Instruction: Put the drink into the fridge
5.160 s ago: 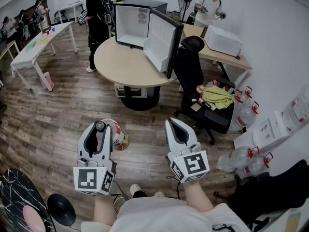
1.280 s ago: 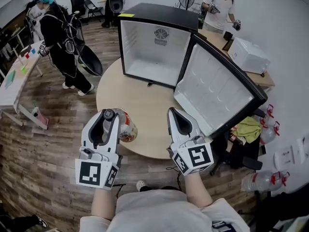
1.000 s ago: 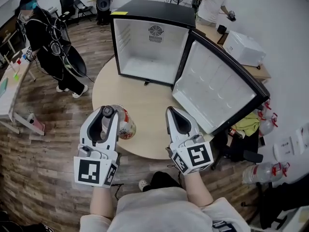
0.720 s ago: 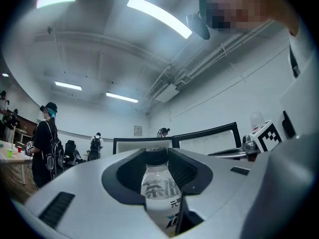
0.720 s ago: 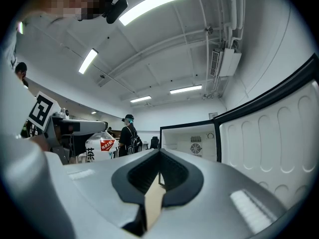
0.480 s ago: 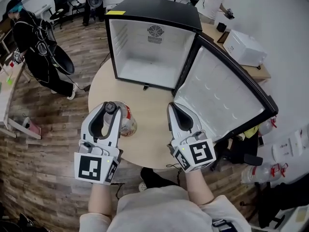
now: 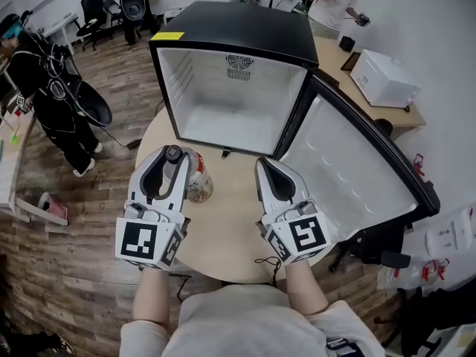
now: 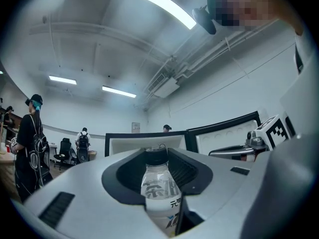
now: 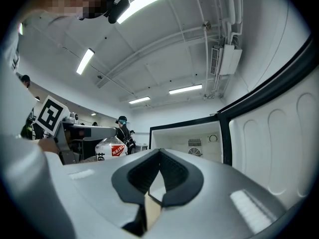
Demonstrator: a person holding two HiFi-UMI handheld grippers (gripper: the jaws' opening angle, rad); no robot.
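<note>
Left gripper (image 7: 170, 161) is gripping one drink bottle (image 7: 199, 185); right gripper (image 7: 266, 164) is hovering, jaws pinched together, empty. One fridge (image 7: 230, 28) is standing open.

We note drink (image 7: 196, 178): clear bottle, black cap, red-white label, upright, clamped in left gripper (image 7: 169, 158) above round table (image 7: 223, 229), near fridge (image 7: 238, 32). Fridge black, white inside, door (image 7: 357, 162) swung wide right.

Black fridge (image 7: 238, 24) with white inside, beige table (image 7: 223, 218), clear drink (image 7: 199, 184) with seemingly red-and-white label
</note>
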